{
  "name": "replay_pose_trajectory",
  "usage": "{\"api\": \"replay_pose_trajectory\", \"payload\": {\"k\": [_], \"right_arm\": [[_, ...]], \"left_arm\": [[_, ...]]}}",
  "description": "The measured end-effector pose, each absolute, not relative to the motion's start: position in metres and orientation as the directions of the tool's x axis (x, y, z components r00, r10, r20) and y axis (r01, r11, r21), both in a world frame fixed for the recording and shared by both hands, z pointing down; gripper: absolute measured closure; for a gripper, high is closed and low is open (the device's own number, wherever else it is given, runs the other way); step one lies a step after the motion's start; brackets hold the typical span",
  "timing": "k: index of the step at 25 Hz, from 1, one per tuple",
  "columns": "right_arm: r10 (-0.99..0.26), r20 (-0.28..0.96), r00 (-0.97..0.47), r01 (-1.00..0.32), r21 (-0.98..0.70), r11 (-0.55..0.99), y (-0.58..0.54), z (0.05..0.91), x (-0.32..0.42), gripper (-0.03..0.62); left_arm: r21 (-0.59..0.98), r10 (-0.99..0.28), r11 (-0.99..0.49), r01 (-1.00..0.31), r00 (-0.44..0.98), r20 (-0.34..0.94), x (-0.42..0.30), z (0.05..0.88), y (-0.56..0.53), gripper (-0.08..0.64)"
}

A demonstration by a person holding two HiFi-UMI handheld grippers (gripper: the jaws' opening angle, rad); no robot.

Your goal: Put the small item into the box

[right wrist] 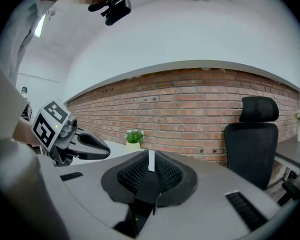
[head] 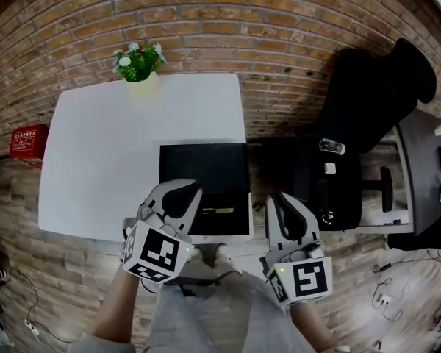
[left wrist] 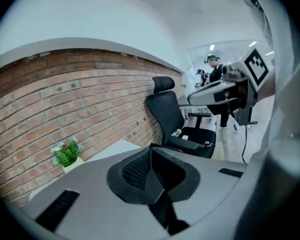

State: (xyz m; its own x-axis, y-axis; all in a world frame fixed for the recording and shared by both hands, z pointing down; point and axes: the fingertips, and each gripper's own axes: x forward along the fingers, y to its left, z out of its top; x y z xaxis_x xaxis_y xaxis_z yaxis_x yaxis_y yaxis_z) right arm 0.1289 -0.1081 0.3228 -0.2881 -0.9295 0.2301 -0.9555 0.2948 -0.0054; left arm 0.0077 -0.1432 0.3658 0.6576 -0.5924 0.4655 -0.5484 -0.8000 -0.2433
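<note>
A black square box [head: 203, 169] lies open at the white table's [head: 110, 153] near right corner. Joined to its front is a white section [head: 235, 228] with a small gold item [head: 220, 210] lying on it. My left gripper [head: 193, 189] hovers over the white section's left part, just left of the gold item, and its pads [left wrist: 140, 171] meet with nothing between them. My right gripper [head: 274, 196] hangs off the table's right edge, level with the item. Its pads [right wrist: 166, 171] stand closed but for a thin white sliver, holding nothing.
A small potted plant [head: 138, 63] stands at the table's far edge by the brick wall [head: 206, 20]. A black office chair [head: 367, 101] with small things on its seat is right of the table. A red box [head: 28, 140] lies on the floor at left.
</note>
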Motion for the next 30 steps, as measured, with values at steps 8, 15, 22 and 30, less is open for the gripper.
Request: {"api": "replay_pose_trajectory", "payload": {"k": [8, 15, 22, 30], "right_arm": [[-0.911, 0.168, -0.376, -0.923, 0.023, 0.385, -0.116, 0.296, 0.096, 0.531], [-0.895, 0.143, -0.422, -0.902, 0.035, 0.431, -0.113, 0.283, 0.077, 0.531], [-0.884, 0.135, -0.447, -0.889, 0.042, 0.456, -0.112, 0.280, 0.068, 0.532], [-0.877, 0.145, -0.457, -0.882, 0.053, 0.469, -0.109, 0.282, 0.068, 0.534]], "left_arm": [[-0.268, -0.741, -0.672, -0.690, 0.627, 0.240, -0.030, 0.286, -0.139, 0.532], [-0.263, -0.794, -0.608, -0.749, 0.584, 0.172, -0.052, 0.259, -0.121, 0.534], [-0.152, -0.820, -0.572, -0.806, 0.557, 0.134, -0.059, 0.252, -0.113, 0.534], [-0.080, -0.828, -0.558, -0.826, 0.548, 0.120, -0.060, 0.251, -0.115, 0.534]]}}
